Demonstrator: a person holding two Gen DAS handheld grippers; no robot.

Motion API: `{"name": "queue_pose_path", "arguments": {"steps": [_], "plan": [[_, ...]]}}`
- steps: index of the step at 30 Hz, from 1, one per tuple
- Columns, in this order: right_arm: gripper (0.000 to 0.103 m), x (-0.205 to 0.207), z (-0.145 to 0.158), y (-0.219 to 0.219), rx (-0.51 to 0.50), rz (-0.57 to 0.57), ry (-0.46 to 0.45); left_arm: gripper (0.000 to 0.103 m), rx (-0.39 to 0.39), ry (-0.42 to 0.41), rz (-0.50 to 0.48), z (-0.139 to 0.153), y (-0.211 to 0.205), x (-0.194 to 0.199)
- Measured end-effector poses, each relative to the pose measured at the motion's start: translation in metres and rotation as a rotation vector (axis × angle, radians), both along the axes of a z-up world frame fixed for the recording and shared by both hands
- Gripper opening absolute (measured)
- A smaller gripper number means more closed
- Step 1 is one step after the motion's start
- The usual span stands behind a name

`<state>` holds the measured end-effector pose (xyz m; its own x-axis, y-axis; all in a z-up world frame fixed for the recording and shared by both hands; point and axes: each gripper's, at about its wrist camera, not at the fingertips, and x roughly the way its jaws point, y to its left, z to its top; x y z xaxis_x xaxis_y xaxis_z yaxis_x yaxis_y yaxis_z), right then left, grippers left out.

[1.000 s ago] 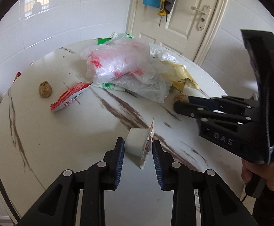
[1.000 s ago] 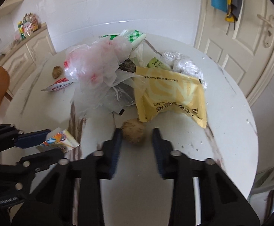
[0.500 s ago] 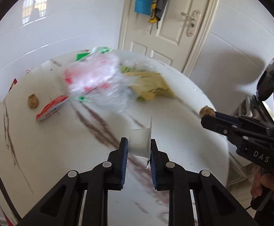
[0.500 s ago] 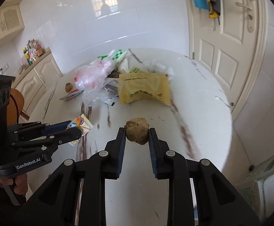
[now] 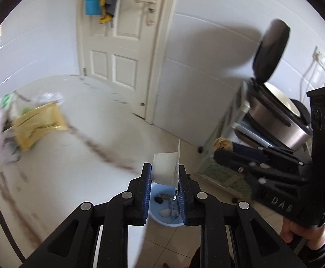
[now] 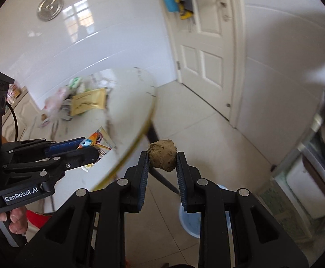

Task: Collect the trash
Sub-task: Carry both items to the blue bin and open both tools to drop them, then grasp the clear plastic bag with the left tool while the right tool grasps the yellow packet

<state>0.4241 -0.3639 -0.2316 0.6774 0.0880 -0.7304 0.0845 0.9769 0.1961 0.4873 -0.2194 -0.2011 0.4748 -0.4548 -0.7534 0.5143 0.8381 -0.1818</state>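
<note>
- A round white table [image 5: 50, 156] with brown streaks fills the left of both views, blurred.
- A heap of trash lies on its far side, including a yellow packet [image 5: 39, 125] and clear plastic bags [image 6: 55, 100].
- A light blue bin [image 5: 162, 214] stands on the tiled floor beside the table, with scraps inside.
- The left gripper [image 5: 164, 178] has its 2 fingers pinching a small white plastic cup [image 5: 164, 169] with a peeled foil lid, above the bin.
- The right gripper [image 6: 162, 163] has its 2 fingers pinching a brown crumpled lump [image 6: 162, 156], held over the floor past the table edge.
</note>
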Motion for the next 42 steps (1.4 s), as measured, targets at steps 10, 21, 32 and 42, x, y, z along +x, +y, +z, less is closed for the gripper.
{"name": "queue_pose_path", "arguments": {"steps": [10, 21, 32, 42], "plan": [[0.057, -0.025, -0.009, -0.062, -0.006, -0.126, 0.007, 0.018, 0.085, 0.018, -0.086, -0.025, -0.097, 0.043], [0.065, -0.045, -0.022, -0.098, 0.001, -0.229, 0.037, 0.060, 0.148, 0.047, -0.095, -0.064, -0.161, 0.071], [0.068, -0.052, 0.006, -0.079, -0.025, -0.221, -0.012, 0.075, 0.104, -0.057, -0.020, -0.022, -0.114, 0.041], [0.081, -0.031, 0.050, 0.003, -0.106, -0.097, -0.081, 0.086, 0.101, -0.151, 0.125, 0.008, -0.002, 0.004]]}}
